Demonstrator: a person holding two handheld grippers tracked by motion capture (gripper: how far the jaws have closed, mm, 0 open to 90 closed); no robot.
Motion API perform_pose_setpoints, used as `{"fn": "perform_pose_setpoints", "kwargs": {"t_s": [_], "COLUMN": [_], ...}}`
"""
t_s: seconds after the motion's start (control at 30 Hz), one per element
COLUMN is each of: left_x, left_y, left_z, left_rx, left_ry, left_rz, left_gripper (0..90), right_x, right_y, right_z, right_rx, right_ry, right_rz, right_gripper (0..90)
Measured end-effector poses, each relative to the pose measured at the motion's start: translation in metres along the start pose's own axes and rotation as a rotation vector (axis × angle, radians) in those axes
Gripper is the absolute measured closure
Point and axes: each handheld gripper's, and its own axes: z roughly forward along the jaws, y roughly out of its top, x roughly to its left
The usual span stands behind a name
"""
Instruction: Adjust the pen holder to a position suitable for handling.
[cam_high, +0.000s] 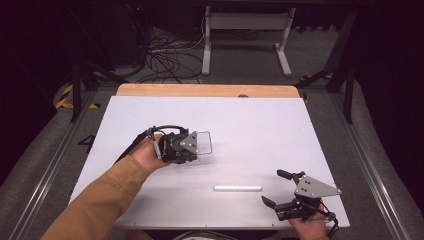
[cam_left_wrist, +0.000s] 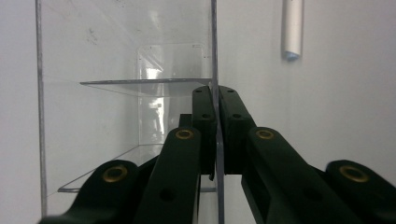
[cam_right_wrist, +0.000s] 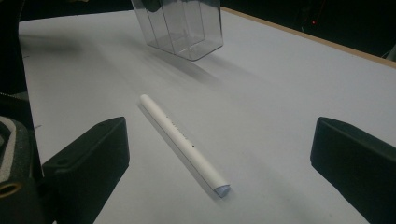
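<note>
A clear plastic box (cam_high: 204, 143) with inner dividers is at the left middle of the white table. My left gripper (cam_high: 196, 146) is shut on it. In the left gripper view the two jaws (cam_left_wrist: 215, 95) pinch one thin clear wall of the box (cam_left_wrist: 126, 56) between them. In the right gripper view the box (cam_right_wrist: 180, 28) looks tilted, with a shadow under it. A white tube (cam_high: 237, 188) lies flat near the front edge, also seen as the tube (cam_left_wrist: 293, 28) and the tube (cam_right_wrist: 182, 142). My right gripper (cam_high: 272, 187) stands open just right of its end, the tube between its spread jaws (cam_right_wrist: 222, 140) but untouched.
The white board (cam_high: 260, 120) sits on a wooden tabletop (cam_high: 200, 90). Beyond the far edge are a desk frame (cam_high: 245, 30) and loose cables (cam_high: 170, 60) on the floor. Metal rails (cam_high: 45, 175) run along both sides of the table.
</note>
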Motion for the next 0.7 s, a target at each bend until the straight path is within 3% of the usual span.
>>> {"fn": "perform_pose_setpoints", "kwargs": {"t_s": [0.13, 0.43, 0.7], "left_x": [-0.002, -0.004, -0.004], "left_y": [0.014, 0.025, 0.026], "left_z": [0.011, 0.023, 0.025], "left_rx": [0.007, 0.011, 0.019], "left_ry": [-0.042, -0.071, -0.069], "left_rz": [0.029, 0.056, 0.063], "left_gripper": [85.4, 85.4, 83.5], "right_x": [0.0, 0.0, 0.0], "right_y": [0.0, 0.0, 0.0], "right_z": [0.0, -0.002, -0.002], "right_rx": [0.001, -0.002, -0.003], "right_ry": [0.002, 0.004, 0.008], "right_rz": [-0.001, 0.0, 0.001], "right_gripper": [5.0, 5.0, 5.0]}}
